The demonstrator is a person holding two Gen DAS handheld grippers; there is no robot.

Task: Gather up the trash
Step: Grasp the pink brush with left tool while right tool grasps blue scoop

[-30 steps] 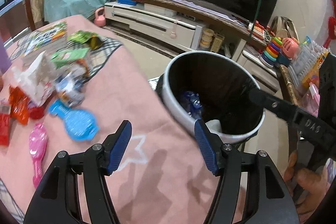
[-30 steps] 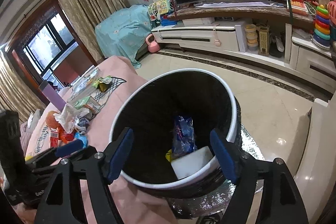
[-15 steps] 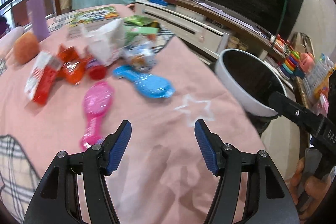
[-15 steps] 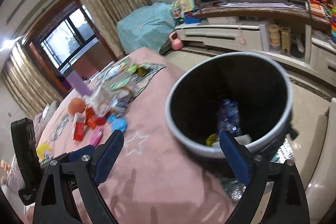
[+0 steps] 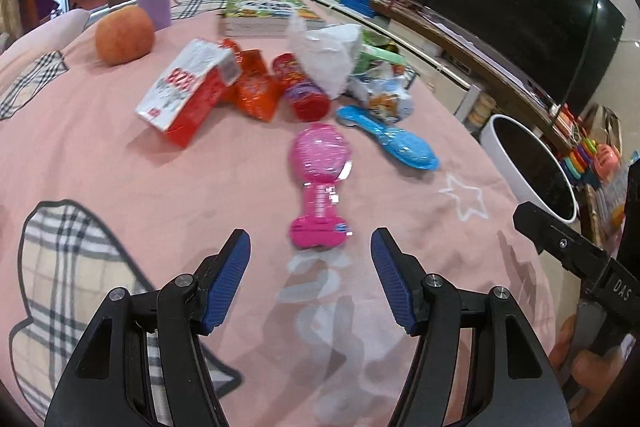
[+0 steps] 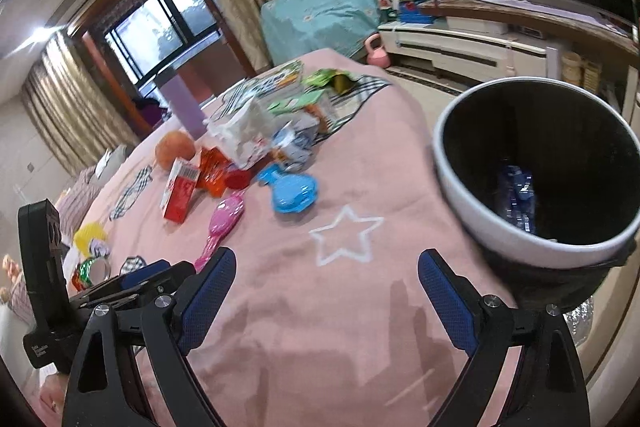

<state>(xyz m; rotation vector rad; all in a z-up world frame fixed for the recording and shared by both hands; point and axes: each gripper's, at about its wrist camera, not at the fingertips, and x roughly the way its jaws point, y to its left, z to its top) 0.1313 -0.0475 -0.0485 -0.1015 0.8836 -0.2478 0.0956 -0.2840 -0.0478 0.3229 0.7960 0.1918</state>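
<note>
Above a pink blanket, the left gripper hangs with its jaws apart and nothing between them — a pink hairbrush lies just ahead of its tips. Beyond, left to right: an orange fruit, a red-and-white carton, orange wrappers, a white plastic bag and a blue brush. The right gripper, its jaws having just been opening, is spread wide and empty over the blanket's white star — the white-rimmed trash bin stands to its right, blue packaging inside.
</note>
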